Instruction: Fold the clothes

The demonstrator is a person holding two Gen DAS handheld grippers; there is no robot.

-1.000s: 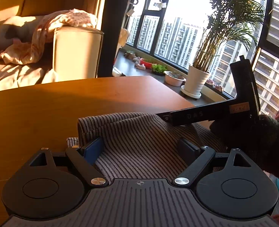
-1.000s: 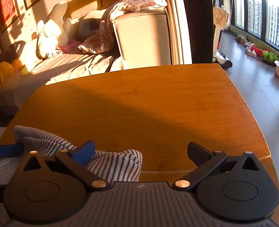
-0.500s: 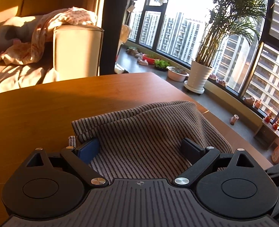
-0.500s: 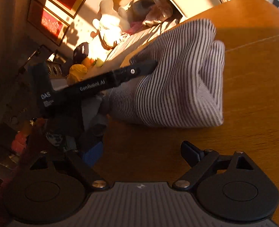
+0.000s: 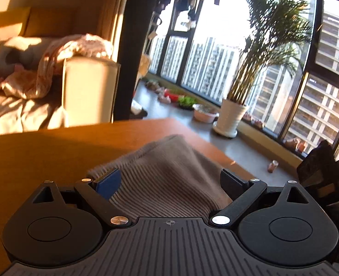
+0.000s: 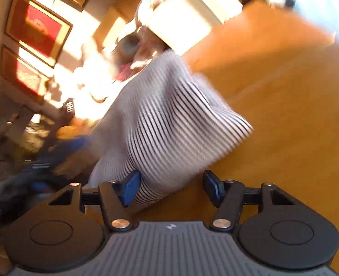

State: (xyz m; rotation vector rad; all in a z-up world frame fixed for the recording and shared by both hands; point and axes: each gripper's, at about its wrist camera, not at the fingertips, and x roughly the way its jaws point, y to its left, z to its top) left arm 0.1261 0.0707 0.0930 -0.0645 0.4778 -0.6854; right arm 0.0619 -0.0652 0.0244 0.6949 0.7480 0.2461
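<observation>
A grey-and-white striped garment (image 5: 167, 177) lies folded in a bundle on the wooden table (image 5: 42, 151). In the left wrist view my left gripper (image 5: 169, 181) is open, its jaws wide apart over the cloth's near part. In the right wrist view, which is tilted and blurred, the same garment (image 6: 169, 124) lies ahead. My right gripper (image 6: 171, 187) is open, with the cloth's near edge between the jaws, against the left pad (image 6: 130, 187). The left gripper shows dimly at far left in the right wrist view (image 6: 54, 156).
The table's right edge (image 5: 229, 161) drops to a grey floor with a potted palm (image 5: 233, 115) by the windows. A sofa with blankets (image 5: 54, 78) stands behind the table. The right gripper's body (image 5: 323, 172) sits at the right edge of the left wrist view.
My right gripper has swung round, tilted, and come close to the garment's edge. The left gripper has lifted a little over the cloth. Both jaws stay open.
</observation>
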